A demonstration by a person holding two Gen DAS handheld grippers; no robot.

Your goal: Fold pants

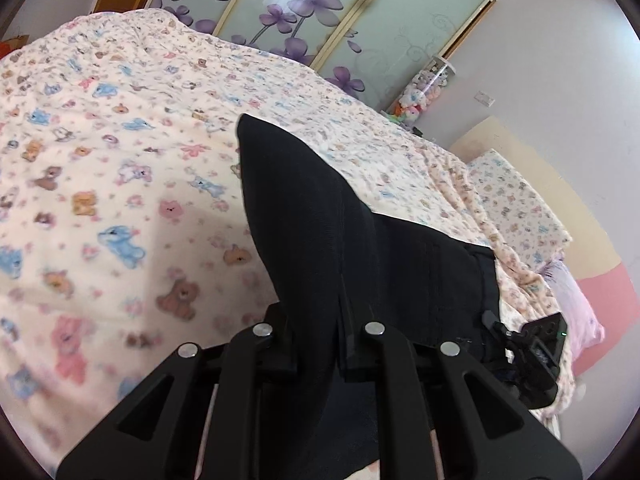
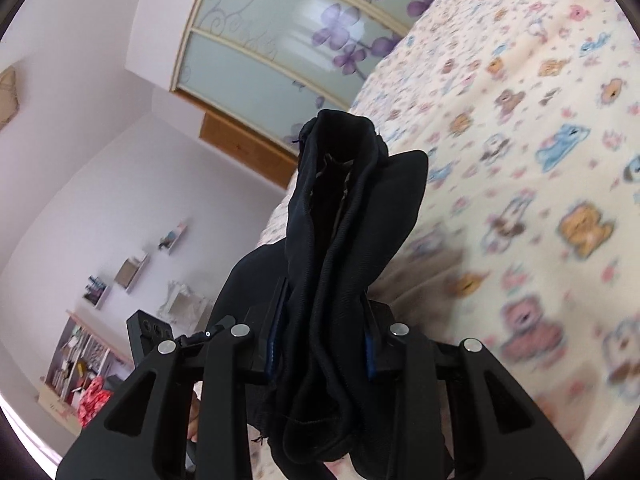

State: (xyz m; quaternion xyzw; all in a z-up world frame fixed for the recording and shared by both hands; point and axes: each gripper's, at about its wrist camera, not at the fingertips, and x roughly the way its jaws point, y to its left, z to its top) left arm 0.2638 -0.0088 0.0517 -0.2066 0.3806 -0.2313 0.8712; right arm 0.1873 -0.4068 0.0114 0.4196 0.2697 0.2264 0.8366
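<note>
Black pants [image 1: 320, 216] are clamped by left gripper [image 1: 320, 336] and right gripper [image 2: 320, 344], lifted off the bed [image 1: 120, 160] for folding.

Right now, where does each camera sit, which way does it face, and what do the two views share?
Left wrist: on the left gripper, looking along its fingers over the bed toward the flowered wardrobe doors; gripper shut on the black pants; right gripper at lower right.
Right wrist: on the right gripper, shut on bunched pants; left gripper at lower left.
Shared: pants, bed, wardrobe doors, each other's gripper.
</note>
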